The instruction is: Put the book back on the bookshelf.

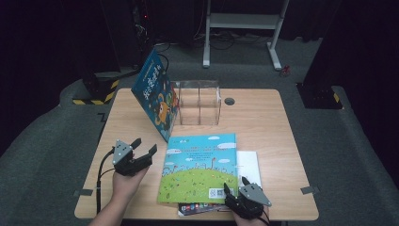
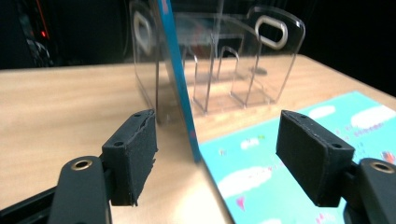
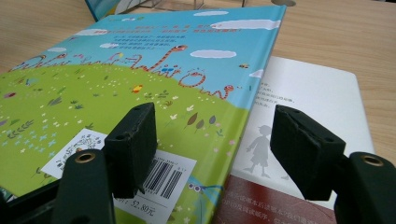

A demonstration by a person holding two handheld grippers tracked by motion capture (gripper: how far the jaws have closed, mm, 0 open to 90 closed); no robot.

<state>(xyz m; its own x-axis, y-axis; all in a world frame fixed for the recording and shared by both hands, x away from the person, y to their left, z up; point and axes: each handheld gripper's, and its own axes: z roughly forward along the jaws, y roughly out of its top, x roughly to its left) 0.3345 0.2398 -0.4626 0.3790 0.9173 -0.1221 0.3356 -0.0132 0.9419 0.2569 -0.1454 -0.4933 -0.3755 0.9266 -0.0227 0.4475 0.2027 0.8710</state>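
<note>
fingers [image 2: 135,154] apart; three books [image 1: 200,167]

**A lit table in a dark room**

A light wooden table [image 1: 263,117] stands on grey carpet [image 1: 42,155], its round cable grommet [image 1: 229,101] near the far edge. At 12 o'clock beyond it rises a white metal stand [image 1: 244,23] on two splayed feet, with cables trailing beneath it. At 10 o'clock a black post sits on a base with yellow-and-black hazard stripes [image 1: 96,89]; a similar dark base [image 1: 319,96] lies at 2 o'clock. The walls fall into darkness; light pools on the tabletop.
</note>
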